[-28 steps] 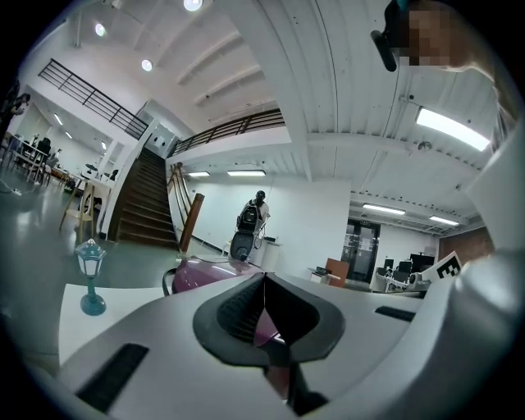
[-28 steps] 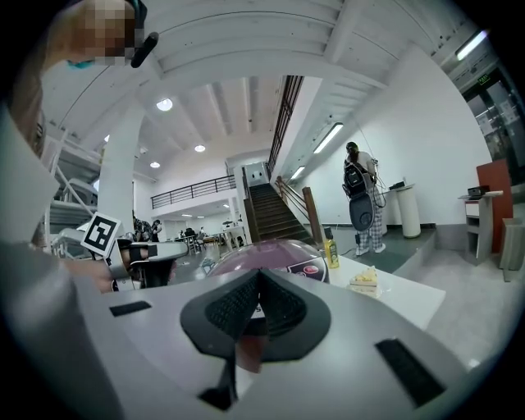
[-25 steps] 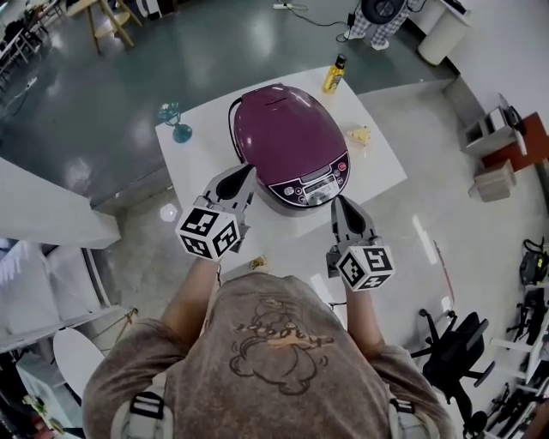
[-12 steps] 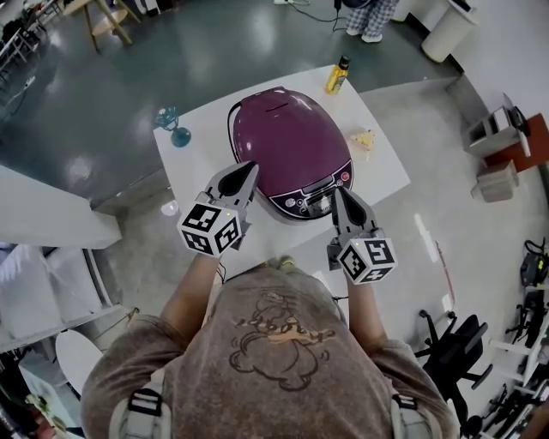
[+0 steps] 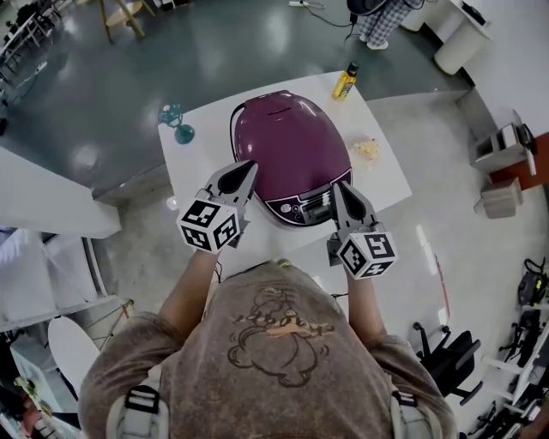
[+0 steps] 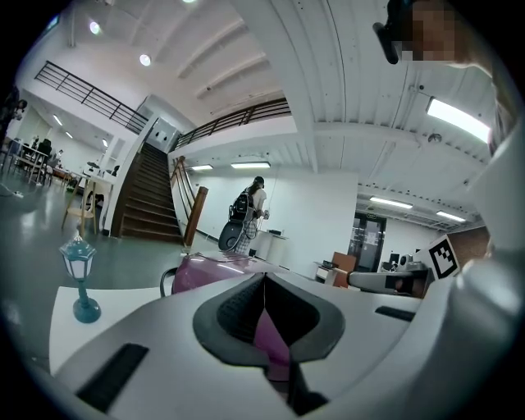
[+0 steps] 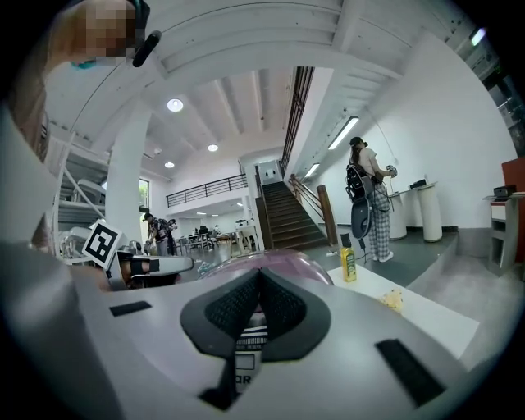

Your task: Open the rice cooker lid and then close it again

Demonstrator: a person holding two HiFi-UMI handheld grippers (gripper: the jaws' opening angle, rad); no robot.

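Note:
The purple rice cooker [image 5: 287, 141] stands on the white table [image 5: 202, 159] with its lid down, its control panel [image 5: 310, 204] facing me. My left gripper [image 5: 250, 165] is shut and empty, its tip at the cooker's front left side. My right gripper [image 5: 335, 185] is shut too, with its tip beside the panel at the front right. In the left gripper view the closed jaws [image 6: 264, 279] point at the cooker [image 6: 209, 271]. In the right gripper view the pads [image 7: 259, 275] meet in front of the purple lid [image 7: 283, 261]. Whether either tip touches the cooker I cannot tell.
A teal lamp figurine [image 5: 176, 123] stands at the table's left back corner, a yellow bottle [image 5: 346, 81] at the back right, a yellowish crumpled bit [image 5: 367, 148] right of the cooker. A person [image 5: 382, 21] stands beyond the table. An office chair [image 5: 446, 360] is at lower right.
Both grippers have come forward and now flank the cooker's front; the right one moved up beside the control panel. The lid stays down.

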